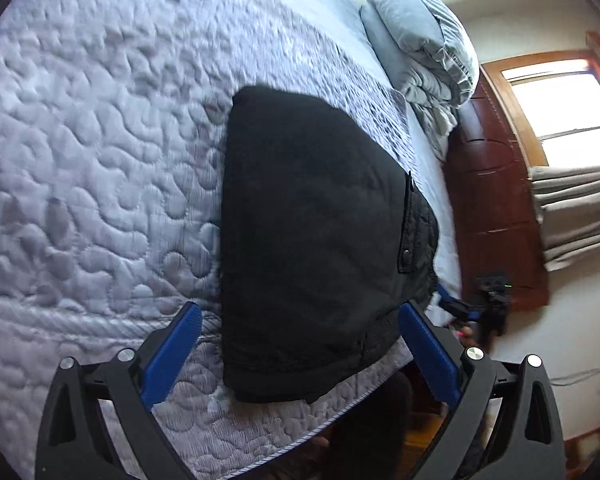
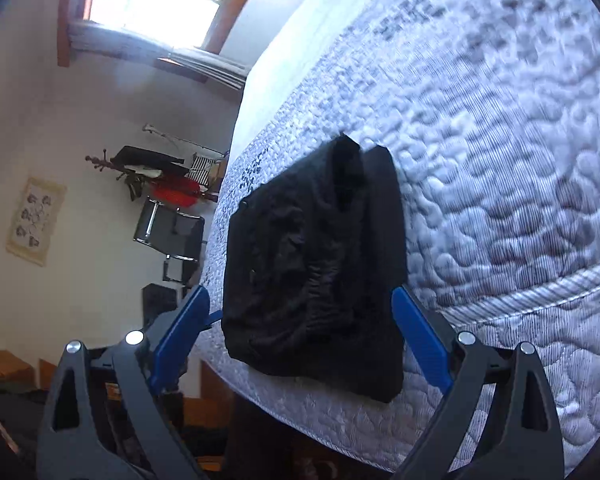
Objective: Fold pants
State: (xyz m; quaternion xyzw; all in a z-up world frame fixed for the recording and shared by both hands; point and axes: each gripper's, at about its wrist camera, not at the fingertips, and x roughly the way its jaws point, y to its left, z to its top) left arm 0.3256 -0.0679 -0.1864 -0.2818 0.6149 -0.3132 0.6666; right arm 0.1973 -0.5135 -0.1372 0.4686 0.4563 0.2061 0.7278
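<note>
The black pants point(image 1: 312, 240) lie folded into a compact rectangle on the grey quilted bedspread point(image 1: 100, 140), near the bed's edge. They also show in the right wrist view point(image 2: 312, 264) as a folded stack with wrinkled waist fabric on top. My left gripper point(image 1: 300, 316) is open and empty, its blue fingers either side of the near end of the pants, held above them. My right gripper point(image 2: 300, 300) is open and empty, also above the near end. The other gripper's blue tip point(image 1: 458, 308) shows past the bed edge in the left wrist view.
Grey pillows point(image 1: 420, 48) are stacked at the head of the bed by a brown headboard point(image 1: 496, 208). A window point(image 1: 564, 100) with curtains is beyond. In the right wrist view a chair point(image 2: 172, 232), a coat rack and clutter stand beside the bed point(image 2: 500, 160).
</note>
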